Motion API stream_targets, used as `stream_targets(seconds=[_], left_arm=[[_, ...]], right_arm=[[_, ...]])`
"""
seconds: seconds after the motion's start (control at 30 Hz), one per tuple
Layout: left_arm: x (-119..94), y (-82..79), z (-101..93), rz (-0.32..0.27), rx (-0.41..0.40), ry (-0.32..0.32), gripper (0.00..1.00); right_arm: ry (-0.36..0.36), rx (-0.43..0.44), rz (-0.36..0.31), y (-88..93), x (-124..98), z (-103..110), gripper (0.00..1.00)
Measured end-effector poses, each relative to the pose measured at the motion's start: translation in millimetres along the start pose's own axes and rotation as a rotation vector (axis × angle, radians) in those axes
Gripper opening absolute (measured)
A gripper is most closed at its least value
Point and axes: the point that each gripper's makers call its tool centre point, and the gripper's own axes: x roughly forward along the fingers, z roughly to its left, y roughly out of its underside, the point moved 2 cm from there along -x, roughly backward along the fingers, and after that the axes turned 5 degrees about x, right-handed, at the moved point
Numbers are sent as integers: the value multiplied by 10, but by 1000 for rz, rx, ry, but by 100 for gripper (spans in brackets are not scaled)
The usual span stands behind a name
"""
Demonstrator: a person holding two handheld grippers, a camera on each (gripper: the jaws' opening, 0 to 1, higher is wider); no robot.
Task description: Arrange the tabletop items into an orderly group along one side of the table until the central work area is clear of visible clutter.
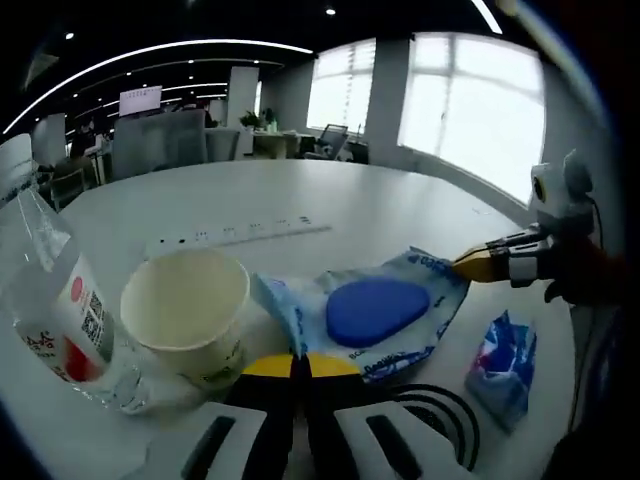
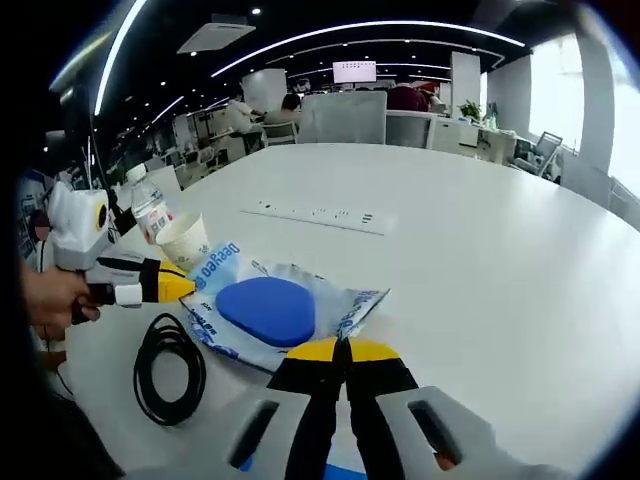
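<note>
Left gripper: your jaws meet tip to tip at 6 o'clock in the left gripper view, pinched on the near edge of the wet-wipe pack. In the right gripper view this same gripper enters from 9 o'clock, held by your hand, its yellow tip touching the pack's far edge.

Right gripper: jaws together at 6 o'clock in the right gripper view, tips on the opposite edge of the pack. In the left gripper view it comes in from 3 o'clock, tip at the pack's corner.

Wet-wipe pack: pale blue, flat on the white table, blue oval lid facing up, stretched between the two grippers.

Paper cup: upright, open, just beside the pack at 9 o'clock in the left gripper view.

Plastic bottle: clear, red-and-white label, just beyond the cup at 9 o'clock.

Small blue packet: at 4 o'clock in the left gripper view, apart from the pack.

Black cable: coiled, at 8 o'clock in the right gripper view, just beside the pack.

Power strip: set in the table, beyond the pack toward 12 o'clock.
</note>
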Motion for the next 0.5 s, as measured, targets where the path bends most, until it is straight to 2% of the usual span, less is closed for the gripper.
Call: stream_targets(seconds=[0.17,0.23,0.33,0.5], left_arm=[[44,9,58,8,-17,-11,0],[68,68,52,31,-63,-1,0],[61,100,23,48,-28,-15,0],[49,84,26,47,-51,-35,1]], right_arm=[[0,19,15,51,80,-16,0],[5,22,27,82,106,-31,0],[-1,22,42,120,108,-18,0],[-10,-9,71,222,145,-16,0]])
